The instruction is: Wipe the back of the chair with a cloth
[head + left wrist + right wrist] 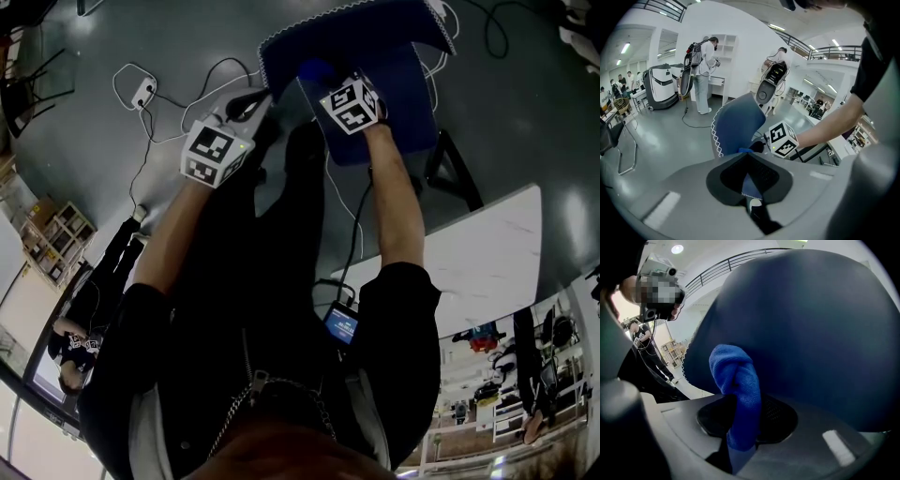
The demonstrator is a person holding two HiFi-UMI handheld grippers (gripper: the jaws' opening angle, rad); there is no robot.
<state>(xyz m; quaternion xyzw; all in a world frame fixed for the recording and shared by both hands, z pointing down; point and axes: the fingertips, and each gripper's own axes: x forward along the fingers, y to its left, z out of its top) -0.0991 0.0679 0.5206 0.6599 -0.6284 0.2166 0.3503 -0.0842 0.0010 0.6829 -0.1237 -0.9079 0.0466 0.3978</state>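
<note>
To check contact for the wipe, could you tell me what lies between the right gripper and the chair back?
Only the blue cloth, held by the right gripper, lies before the chair back; the right gripper view shows it.

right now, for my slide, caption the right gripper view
Right gripper holds a blue cloth up to the dark blue chair back.

The cloth (736,380) is bright blue with a fuzzy, looped nap. The chair back (811,324) is dark blue woven fabric, matt, its edge trimmed with white zigzag stitching. The floor (187,37) is grey and glossy, mirroring lights. The table (487,253) looks smooth and white.
</note>
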